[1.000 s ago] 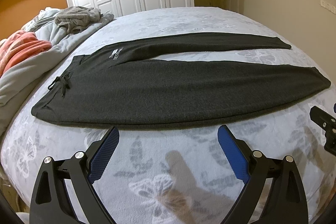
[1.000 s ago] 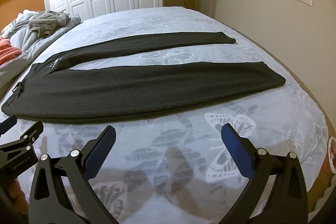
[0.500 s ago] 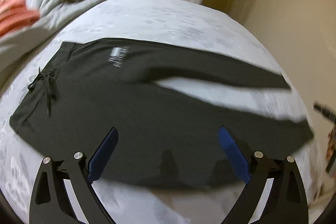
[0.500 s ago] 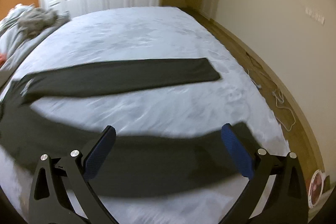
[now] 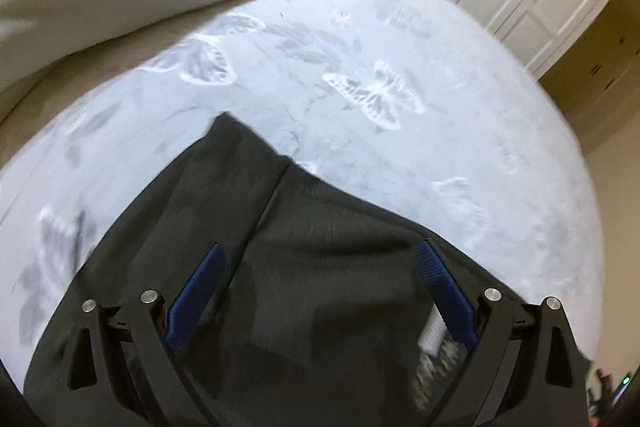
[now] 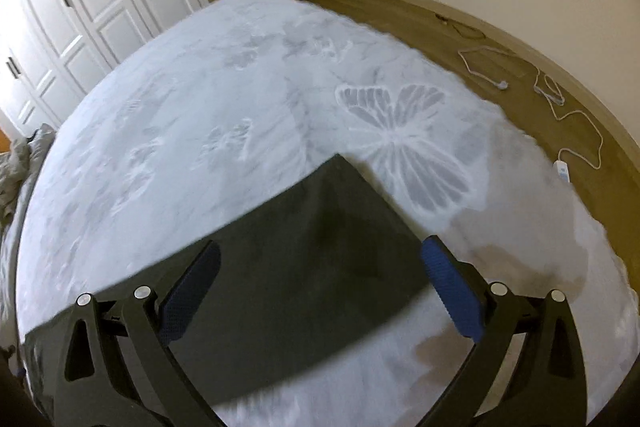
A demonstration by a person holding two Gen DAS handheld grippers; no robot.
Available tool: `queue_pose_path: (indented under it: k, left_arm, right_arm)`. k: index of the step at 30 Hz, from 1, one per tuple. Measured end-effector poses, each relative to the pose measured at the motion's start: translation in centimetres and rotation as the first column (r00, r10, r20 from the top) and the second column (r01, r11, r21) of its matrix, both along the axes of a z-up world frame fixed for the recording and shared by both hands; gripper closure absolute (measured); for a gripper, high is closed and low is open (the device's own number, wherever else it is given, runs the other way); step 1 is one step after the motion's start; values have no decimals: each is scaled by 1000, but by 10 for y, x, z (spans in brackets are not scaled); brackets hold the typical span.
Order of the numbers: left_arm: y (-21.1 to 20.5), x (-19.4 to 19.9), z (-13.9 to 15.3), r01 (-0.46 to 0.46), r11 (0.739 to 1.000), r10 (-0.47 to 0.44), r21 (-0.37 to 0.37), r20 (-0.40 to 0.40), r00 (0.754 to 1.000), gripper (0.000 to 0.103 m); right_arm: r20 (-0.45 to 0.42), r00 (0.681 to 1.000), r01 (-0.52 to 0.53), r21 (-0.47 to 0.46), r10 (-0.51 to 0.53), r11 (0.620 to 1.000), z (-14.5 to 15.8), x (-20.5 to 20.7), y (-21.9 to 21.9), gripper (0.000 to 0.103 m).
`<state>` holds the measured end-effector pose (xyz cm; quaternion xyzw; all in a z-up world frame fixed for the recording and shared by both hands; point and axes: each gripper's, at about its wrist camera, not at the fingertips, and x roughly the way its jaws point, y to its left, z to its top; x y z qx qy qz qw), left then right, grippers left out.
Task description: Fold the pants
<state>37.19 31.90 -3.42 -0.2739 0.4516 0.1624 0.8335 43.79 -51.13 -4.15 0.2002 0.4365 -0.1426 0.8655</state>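
1. One pair of dark grey pants lies flat on the bed, smooth, with white print near the waist.
2. Its long axis runs across the bed; the leg end points toward the floor side.
3. The left gripper and right gripper hover over the fabric, fingers spread wide, holding nothing.

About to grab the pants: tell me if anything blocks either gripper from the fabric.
Nothing visible does. The left gripper hangs open over the pants; the right gripper hangs open over a leg end.
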Motion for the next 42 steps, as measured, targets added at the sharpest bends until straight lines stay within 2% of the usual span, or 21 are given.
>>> queue_pose_path:
  k: [2, 3, 5, 6, 7, 8, 9, 12, 18, 22, 24, 27, 32, 34, 36, 37, 38, 39, 40, 41, 42]
  left_arm:
    - [1, 18, -15, -4, 1000, 4, 29, -23, 1000, 8]
    - [-2, 23, -17, -9, 998, 10, 61, -14, 1000, 8]
    - [-11, 35, -20, 11, 992, -9, 124, -15, 1000, 8]
    - [-14, 38, -20, 15, 989, -13, 150, -13, 1000, 15]
    - [-14, 40, -19, 16, 986, -17, 168, 1, 1000, 27]
    - [-16, 42, -18, 61, 987, -66, 149, 32, 997, 91]
    - [-14, 43, -19, 72, 988, -73, 137, 6, 997, 102]
    - [-2, 24, 0, 36, 996, -44, 81, 103, 994, 103]
    - [5, -37, 60, 83, 996, -85, 18, 240, 967, 103]
    - [-2, -98, 89, 135, 990, -139, 36, 291, 947, 103]
    - [-8, -134, 98, 162, 984, -176, 72, 288, 941, 103]
    - [-13, -188, 95, 197, 977, -211, 80, 267, 940, 103]
    - [-10, -264, 67, 190, 982, -190, 19, 205, 960, 103]
    - [-8, -280, 59, 156, 988, -157, 18, 180, 971, 103]
    - [-8, -294, 55, 67, 997, -73, 49, 146, 986, 103]
    - [-8, -298, 55, 40, 998, -46, 38, 155, 987, 102]
    - [-6, -302, 55, 5, 1000, -3, -12, 179, 984, 94]
    - [-3, -305, 53, -22, 998, 32, -57, 186, 982, 72]
    - [-3, -306, 52, -56, 993, 75, -106, 187, 979, 64]
    - [-3, -307, 51, -95, 982, 127, -163, 195, 973, 56]
    - [-5, -308, 49, -120, 971, 162, -205, 202, 966, 56]
  right_arm:
    - [-41, 999, 0, -36, -1, 999, -15, 16, -2, 5]
    - [-49, 999, 2, -103, -7, 995, -18, 20, 2, 5]
    - [-12, 1000, -11, -148, 9, 989, -20, 23, 8, 5]
    - [22, 999, -22, -130, 25, 991, -17, 21, 8, 20]
    - [46, 998, -29, -118, 35, 993, -13, 19, 6, 55]
    - [67, 996, -47, -85, 52, 995, -10, 18, 3, 76]
    - [92, 993, -72, -42, 76, 996, -5, 13, 1, 93]
    - [169, 978, -108, -107, 126, 988, 22, -11, 6, 93]
    - [279, 939, -175, -112, 200, 978, 72, -83, 12, 93]
    - [354, 908, -195, -113, 223, 974, 97, -156, 7, 93]
    - [345, 907, -206, -136, 241, 969, 99, -189, 4, 93]
    - [321, 915, -213, -133, 246, 968, 91, -229, 2, 93]
    - [254, 944, -197, -77, 210, 977, 54, -288, -6, 93]
    - [188, 969, -158, -35, 162, 987, 42, -295, -14, 86]
    - [148, 983, -105, -12, 105, 994, 41, -304, -23, 80]
    - [152, 986, -70, 0, 69, 998, 47, -313, -26, 65]
    - [167, 985, -42, 0, 41, 999, 55, -322, -25, 58]
    - [191, 981, -23, 3, 22, 1000, 63, -331, -24, 42]
    - [231, 973, -7, 14, 4, 1000, 76, -344, -21, 28]
    - [259, 966, -4, 28, -4, 1000, 85, -355, -16, 24]
    - [271, 963, -10, 54, -5, 998, 90, -362, -14, 23]
